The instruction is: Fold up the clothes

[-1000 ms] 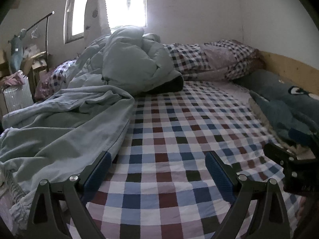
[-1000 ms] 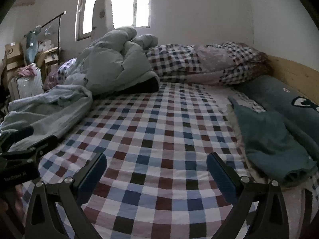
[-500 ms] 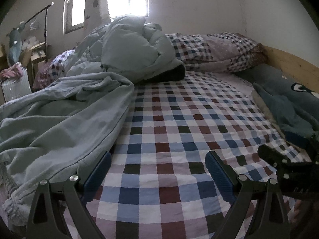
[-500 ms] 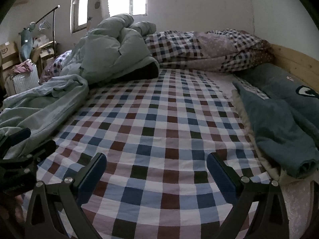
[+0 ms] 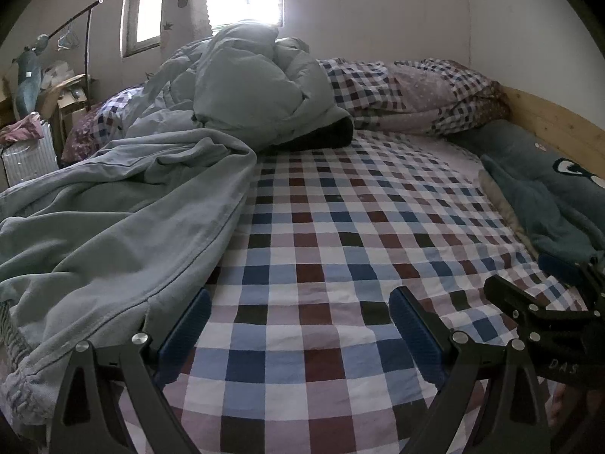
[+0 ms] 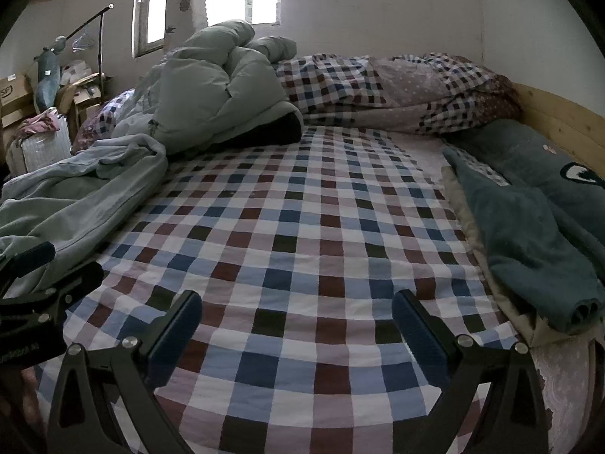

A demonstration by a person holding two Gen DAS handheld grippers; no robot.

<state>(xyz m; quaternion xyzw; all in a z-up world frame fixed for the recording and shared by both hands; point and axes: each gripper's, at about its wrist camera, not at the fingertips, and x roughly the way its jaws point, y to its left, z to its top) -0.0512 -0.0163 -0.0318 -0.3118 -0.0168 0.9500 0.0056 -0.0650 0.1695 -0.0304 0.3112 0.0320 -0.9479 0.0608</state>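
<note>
Both claws have come lower and closer over the bed in the last second, and the pale blue garment (image 5: 124,227) now fills much more of the left wrist view than it did before. The left claw (image 5: 298,335) hovers with its jaws wide apart and holds nothing; its left finger (image 5: 185,325) is just beside the stitched edge of this garment, perhaps touching it, I cannot say for sure. The right claw (image 6: 297,335) is also spread apart and empty, above the bare checked sheet (image 6: 302,249).

I think this means that the folding has not started yet. The person is approaching the first piece, and the next thing is probably to take the near edge of the pale blue garment and pull it out flat on the sheet.

For room, the middle of the bed is free, a wide checked area between the two piles. On the left the garment lies crumpled along the side of the bed, with its gathered cuff (image 5: 15,389) at the near corner. Behind it a puffy grey-green quilt (image 5: 257,90) and a checked duvet (image 5: 408,94) close the far end. On the right a dark teal garment (image 6: 529,234) lies beside a long teal cushion (image 6: 529,151), against the wooden bed rail (image 6: 559,121). The two claws are near each other, so a sideways move could make them collide.
</note>
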